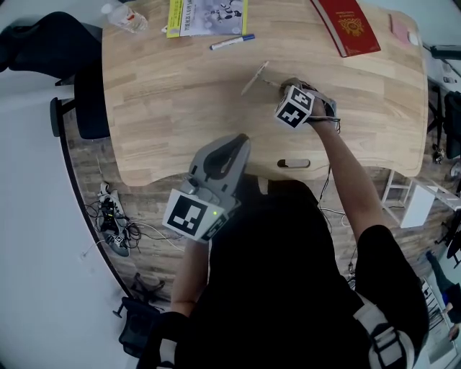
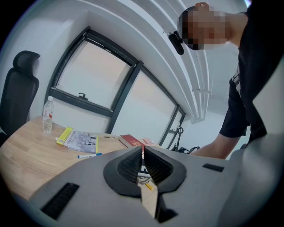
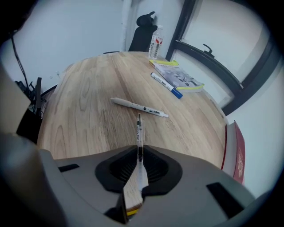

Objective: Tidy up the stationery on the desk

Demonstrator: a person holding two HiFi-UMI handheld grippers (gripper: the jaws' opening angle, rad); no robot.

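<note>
My right gripper [image 1: 287,84] points steeply down at the middle of the wooden desk [image 1: 173,115] and is shut on a clear pen [image 3: 139,133]. In the right gripper view the pen sticks out forward from between the pads, over the wood. Just beyond its tip lies a white pen [image 3: 139,107], seen in the head view as a pale stick [image 1: 254,78] left of the gripper. A blue-capped marker [image 1: 232,42] lies farther back. My left gripper [image 1: 235,146] hovers at the desk's near edge, shut with nothing between its pads [image 2: 133,166].
A yellow-edged booklet [image 1: 207,16] and a water bottle [image 1: 126,18] sit at the far left of the desk. A red book [image 1: 349,25] and a pink item [image 1: 400,29] lie at the far right. A black office chair [image 1: 43,43] stands at the left.
</note>
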